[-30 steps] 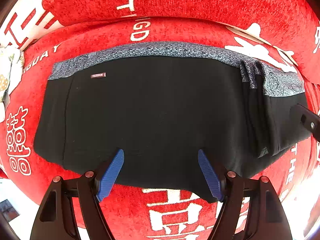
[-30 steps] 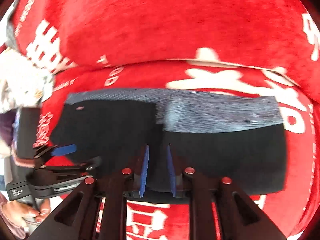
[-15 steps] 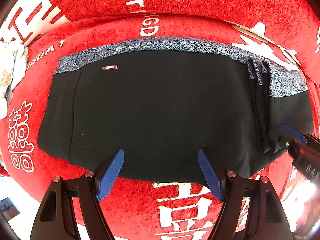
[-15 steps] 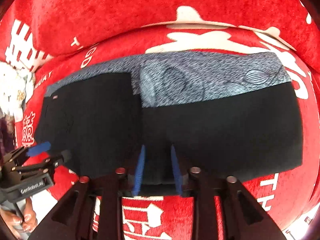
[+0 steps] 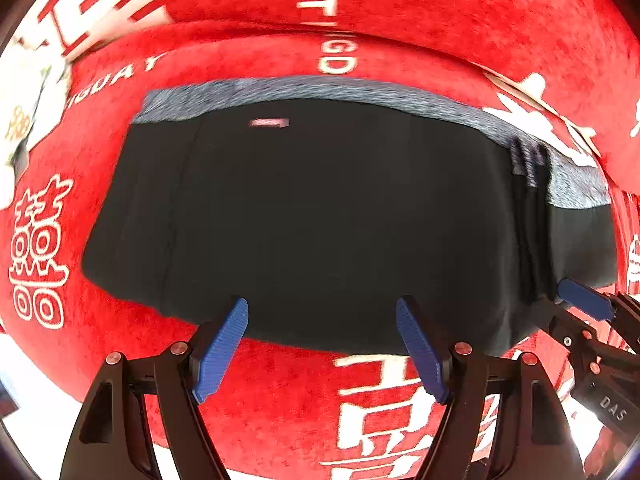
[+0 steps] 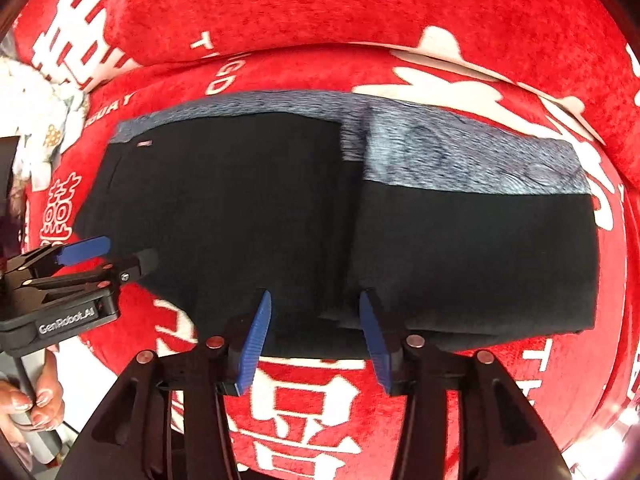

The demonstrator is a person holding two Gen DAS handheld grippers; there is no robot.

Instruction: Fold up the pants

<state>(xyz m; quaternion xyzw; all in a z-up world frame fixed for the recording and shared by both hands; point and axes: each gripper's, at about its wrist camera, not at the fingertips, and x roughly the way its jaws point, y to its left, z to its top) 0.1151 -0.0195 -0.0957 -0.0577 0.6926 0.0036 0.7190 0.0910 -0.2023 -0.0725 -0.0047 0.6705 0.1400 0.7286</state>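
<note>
From the left wrist camera, the left gripper (image 5: 322, 342) is hovering with its blue pads spread wide and nothing lying between them. The black pants (image 5: 328, 216) are lying flat just ahead of its fingertips on the red cover (image 5: 280, 392) with white lettering, the near hem crossing between the two pads. A grey patterned waistband (image 5: 320, 90) is running along the far edge, and a small label (image 5: 269, 123) is sitting beyond the left pad. Off to the right of this tool, a folded layer is bunching into ridges, and the right gripper (image 5: 582, 306) is reaching in at that edge.

From the right wrist camera, the right gripper (image 6: 316, 338) is standing partly open, pads apart and gripping nothing, their tips lying at the near hem of the pants (image 6: 240, 208). Straight ahead and to the right, a folded layer is overlapping the garment, showing the grey band (image 6: 472, 162). To the far left, the left gripper (image 6: 106, 258) is pointing at the left end of the pants, held by a hand (image 6: 34, 404) on its handle
</note>
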